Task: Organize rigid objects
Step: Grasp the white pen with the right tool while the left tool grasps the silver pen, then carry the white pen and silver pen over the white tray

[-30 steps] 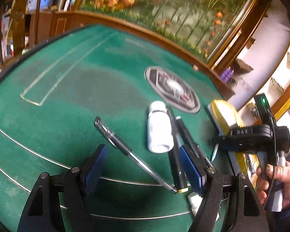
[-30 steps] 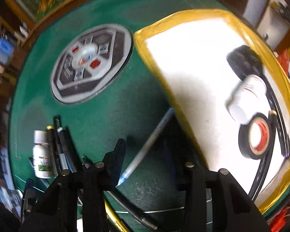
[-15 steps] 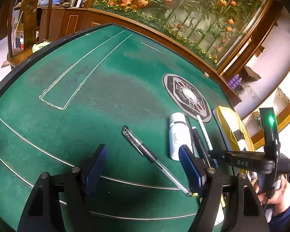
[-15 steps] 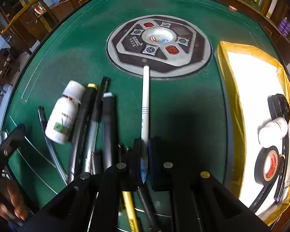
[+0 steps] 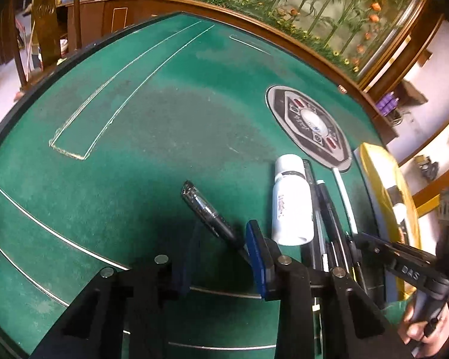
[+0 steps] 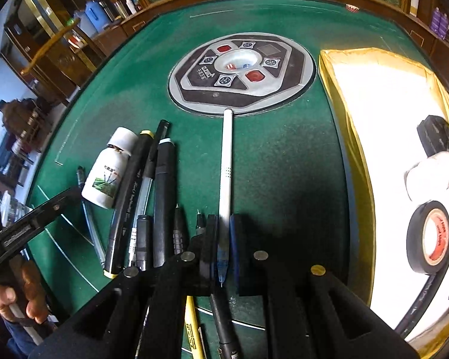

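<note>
On the left wrist view, my left gripper [image 5: 223, 249] sits low over the green bench [image 5: 164, 137], its blue pads narrowed around the clear ballpoint pen [image 5: 208, 209]; the right pad looks against the pen's grip, the left one is in shadow, so I cannot tell if it is truly clamped. Just right of that pen lies the white bottle [image 5: 291, 200] on its side, then a row of dark pens [image 5: 329, 206] beside it. Over to the right wrist view: my right gripper [image 6: 223, 239] is closed tight on the white pen [image 6: 227, 161], whose far end touches the rim of the round control panel [image 6: 242, 71] set in the bench. Left of it, the white bottle [image 6: 110, 169] lies touching the black marker [image 6: 131, 200], more pens alongside. On the right, the yellow tray [image 6: 341, 95] holds a roll of black tape [image 6: 431, 237] and a second white bottle [image 6: 432, 173].
</note>
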`<state>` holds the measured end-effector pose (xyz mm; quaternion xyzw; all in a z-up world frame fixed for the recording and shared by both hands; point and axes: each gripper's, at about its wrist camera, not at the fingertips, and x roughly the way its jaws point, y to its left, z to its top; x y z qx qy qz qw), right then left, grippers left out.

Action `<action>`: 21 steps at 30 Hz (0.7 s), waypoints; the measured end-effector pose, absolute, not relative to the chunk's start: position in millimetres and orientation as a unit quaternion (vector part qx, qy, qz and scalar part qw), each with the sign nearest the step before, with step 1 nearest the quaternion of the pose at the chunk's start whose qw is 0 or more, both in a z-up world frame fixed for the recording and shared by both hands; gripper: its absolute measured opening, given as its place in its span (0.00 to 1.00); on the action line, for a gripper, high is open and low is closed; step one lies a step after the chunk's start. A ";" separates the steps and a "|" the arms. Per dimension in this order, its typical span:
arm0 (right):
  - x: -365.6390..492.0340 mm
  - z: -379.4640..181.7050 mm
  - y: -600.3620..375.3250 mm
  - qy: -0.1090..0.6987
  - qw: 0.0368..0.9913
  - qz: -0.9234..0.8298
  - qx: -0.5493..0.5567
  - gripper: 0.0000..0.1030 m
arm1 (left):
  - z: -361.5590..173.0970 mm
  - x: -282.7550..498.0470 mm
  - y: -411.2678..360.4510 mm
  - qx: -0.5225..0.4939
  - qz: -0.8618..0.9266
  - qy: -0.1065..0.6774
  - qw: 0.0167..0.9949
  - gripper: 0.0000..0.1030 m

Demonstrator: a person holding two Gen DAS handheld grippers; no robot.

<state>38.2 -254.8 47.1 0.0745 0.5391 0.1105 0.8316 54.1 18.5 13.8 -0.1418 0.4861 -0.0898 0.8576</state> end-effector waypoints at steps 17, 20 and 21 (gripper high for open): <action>37.1 39.3 -251.5 0.497 0.855 0.135 0.054 0.07 | 12.0 22.1 -13.4 0.017 -0.059 0.446 0.893 0.10; 41.4 38.8 -246.8 0.495 0.858 0.131 0.041 0.07 | 11.8 22.9 -12.8 0.014 -0.064 0.443 0.894 0.10; 41.0 39.1 -245.1 0.494 0.859 0.129 0.036 0.07 | 11.7 23.2 -11.9 0.013 -0.067 0.444 0.894 0.10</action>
